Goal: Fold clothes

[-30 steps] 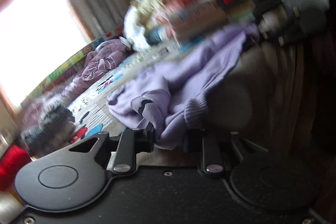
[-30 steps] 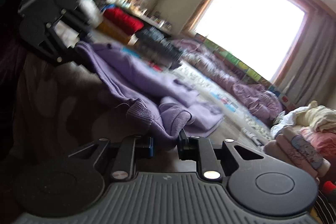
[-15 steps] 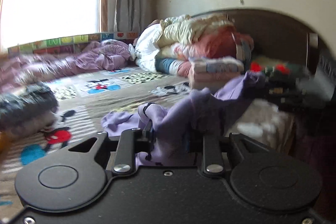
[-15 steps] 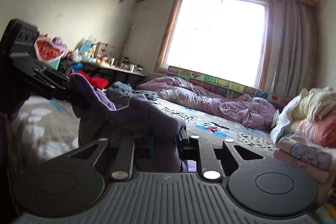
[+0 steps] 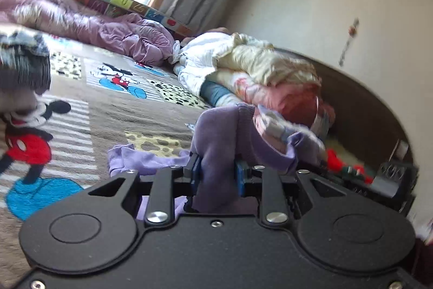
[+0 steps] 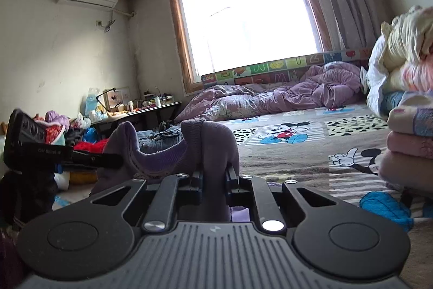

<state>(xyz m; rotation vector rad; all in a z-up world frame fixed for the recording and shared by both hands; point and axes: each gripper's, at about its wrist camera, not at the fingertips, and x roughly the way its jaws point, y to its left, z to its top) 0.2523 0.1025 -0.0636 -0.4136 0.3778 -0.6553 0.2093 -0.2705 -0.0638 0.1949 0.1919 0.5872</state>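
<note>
Cartoon bedspread (image 5: pixel 113 110), folded stack (image 6: pixel 408 142) beside tongs-held purple garment (image 6: pixel 213 151)

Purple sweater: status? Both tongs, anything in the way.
Left tongs shut on purple sweater. Right tongs shut on it too, garment bunched between them. Folded stack close on right; path otherwise open.

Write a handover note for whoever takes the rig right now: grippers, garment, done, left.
Left gripper: shut on the purple sweater.
Right gripper: shut on the purple sweater too, at a ribbed edge.
Sweater: bunched and lifted between both grippers, part trailing on the cartoon bedspread.
Folded stack sits to the right.
Done: both grips secured. No fold visible yet.
Left: spread it flat, fold, probably add it to the stack.
</note>
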